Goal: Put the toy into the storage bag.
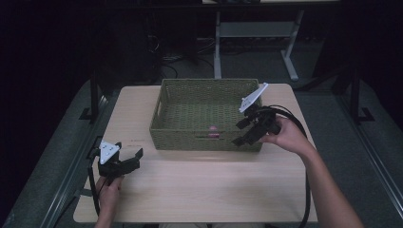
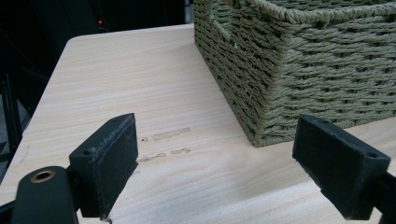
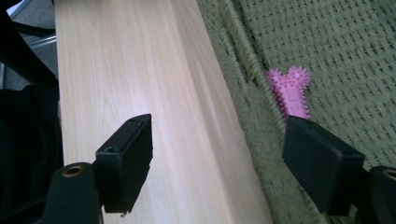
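Sitting on the wooden table well to the left of the green woven basket: the left gripper, held in a hand, jaws spread wide and gripping nothing. Looking along those jaws in the left gripper view: bare tabletop between them, and the basket's near corner rising just beyond, its inside hidden by the wall. Lying inside the basket against its near wall: a pink toy, showing as no more than a pink spot from the high view. Resolving in the right gripper view into a knobbly pink bone shape resting on the woven floor beside the rim. Hovering over the basket's right end: the right gripper, tilted down and inward, jaws standing wide apart, clasping nothing, straddling the near rim with one jaw over the table and the other over the basket, next to the toy.
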{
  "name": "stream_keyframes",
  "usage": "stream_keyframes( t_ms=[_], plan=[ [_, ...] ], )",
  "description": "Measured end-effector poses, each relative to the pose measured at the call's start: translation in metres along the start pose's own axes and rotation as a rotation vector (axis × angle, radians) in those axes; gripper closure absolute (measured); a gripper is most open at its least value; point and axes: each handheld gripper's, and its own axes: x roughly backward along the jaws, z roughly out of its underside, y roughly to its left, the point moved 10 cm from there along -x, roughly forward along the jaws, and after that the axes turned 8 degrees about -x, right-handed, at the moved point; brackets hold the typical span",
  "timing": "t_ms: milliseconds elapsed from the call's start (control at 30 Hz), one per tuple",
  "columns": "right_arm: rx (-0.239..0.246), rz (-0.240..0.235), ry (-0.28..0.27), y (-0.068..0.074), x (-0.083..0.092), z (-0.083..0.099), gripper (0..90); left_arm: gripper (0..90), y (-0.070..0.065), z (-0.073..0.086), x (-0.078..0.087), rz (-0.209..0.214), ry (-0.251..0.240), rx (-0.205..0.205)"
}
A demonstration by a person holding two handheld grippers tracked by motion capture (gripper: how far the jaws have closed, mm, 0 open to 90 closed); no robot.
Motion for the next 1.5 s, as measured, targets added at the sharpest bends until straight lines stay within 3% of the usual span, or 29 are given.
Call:
stream_keyframes(
  t_ms=[600,1500],
  plan=[
    [-0.002,-0.021,0.003,0.014,-0.016,0.027,22.9,13.6,-0.001,0.000,-0.001,0.000,0.006,-0.005],
    [-0.079,-0.035,0.003,0.016,-0.039,0.080,22.3,13.6,-0.001,0.002,0.000,-0.002,0.009,-0.008]
  ],
)
